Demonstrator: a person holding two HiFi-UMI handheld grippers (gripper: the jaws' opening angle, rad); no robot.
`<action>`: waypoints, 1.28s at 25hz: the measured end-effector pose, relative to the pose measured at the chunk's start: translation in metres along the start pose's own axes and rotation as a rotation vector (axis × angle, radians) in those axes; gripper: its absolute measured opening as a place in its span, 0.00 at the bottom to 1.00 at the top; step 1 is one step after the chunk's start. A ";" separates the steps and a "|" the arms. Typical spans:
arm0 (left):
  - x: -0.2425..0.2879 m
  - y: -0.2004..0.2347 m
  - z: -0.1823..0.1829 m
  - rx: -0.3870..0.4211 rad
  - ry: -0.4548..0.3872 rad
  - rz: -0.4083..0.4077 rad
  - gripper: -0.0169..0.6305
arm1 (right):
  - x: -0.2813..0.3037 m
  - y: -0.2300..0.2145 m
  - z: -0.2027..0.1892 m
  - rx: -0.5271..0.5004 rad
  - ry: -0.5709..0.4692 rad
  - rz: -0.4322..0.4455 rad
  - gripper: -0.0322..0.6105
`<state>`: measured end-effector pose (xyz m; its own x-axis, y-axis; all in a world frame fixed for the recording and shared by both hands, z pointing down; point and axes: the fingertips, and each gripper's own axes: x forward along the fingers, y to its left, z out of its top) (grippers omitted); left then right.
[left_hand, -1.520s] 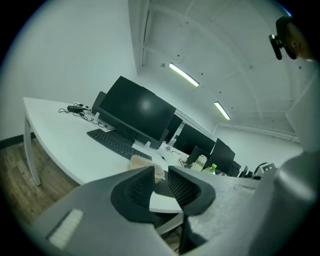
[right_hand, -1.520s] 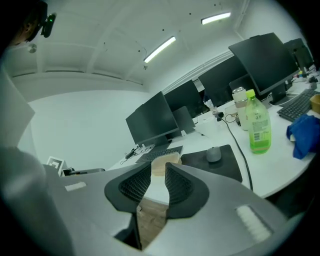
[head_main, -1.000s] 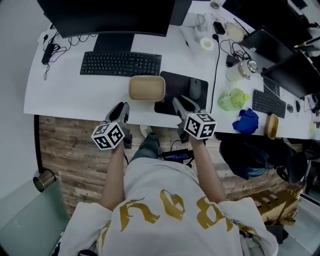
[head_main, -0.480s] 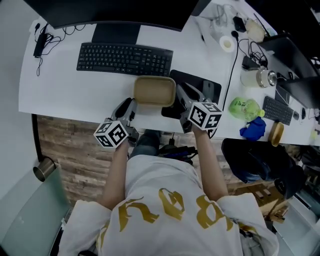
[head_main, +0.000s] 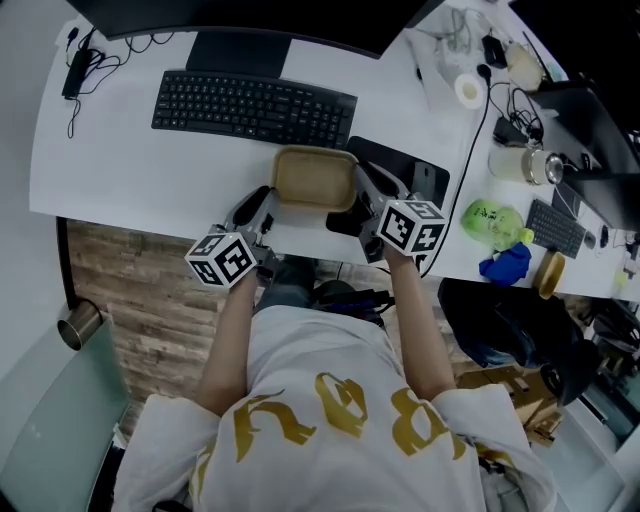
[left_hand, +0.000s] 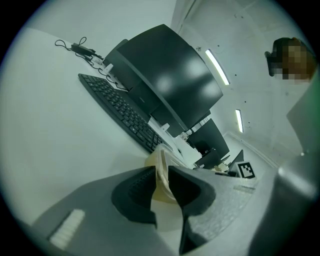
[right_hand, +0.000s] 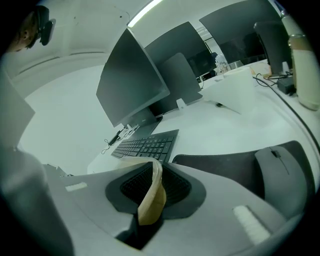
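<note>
Now we have both grippers on the tan container (head_main: 314, 178), which sits at the desk's (head_main: 120, 170) near edge, just in front of the keyboard (head_main: 254, 107). A second ago the grippers hung short of that edge, jaws spread on nothing. The left gripper (head_main: 268, 200) pinches the container's left wall and the right gripper (head_main: 366, 190) its right wall. Bare desk lies open leftward, and the mouse pad (head_main: 405, 165) crowds the right. In the gripper views we see only a thin strip of the wall (right_hand: 152, 192).
</note>
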<state>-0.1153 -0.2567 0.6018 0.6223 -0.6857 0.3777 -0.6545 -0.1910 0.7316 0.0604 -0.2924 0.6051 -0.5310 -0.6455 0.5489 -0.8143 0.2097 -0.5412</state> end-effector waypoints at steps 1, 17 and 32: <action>0.000 0.000 0.000 0.006 0.004 0.001 0.14 | 0.000 0.000 0.000 -0.004 0.001 -0.001 0.18; -0.007 -0.011 0.007 0.064 0.001 0.002 0.14 | -0.011 0.009 0.005 -0.064 -0.011 -0.028 0.16; -0.035 -0.045 0.013 0.088 -0.082 -0.020 0.13 | -0.050 0.035 0.015 -0.079 -0.088 0.030 0.14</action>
<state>-0.1132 -0.2337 0.5479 0.6007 -0.7354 0.3135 -0.6798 -0.2636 0.6844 0.0622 -0.2636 0.5488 -0.5360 -0.6990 0.4734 -0.8160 0.2851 -0.5029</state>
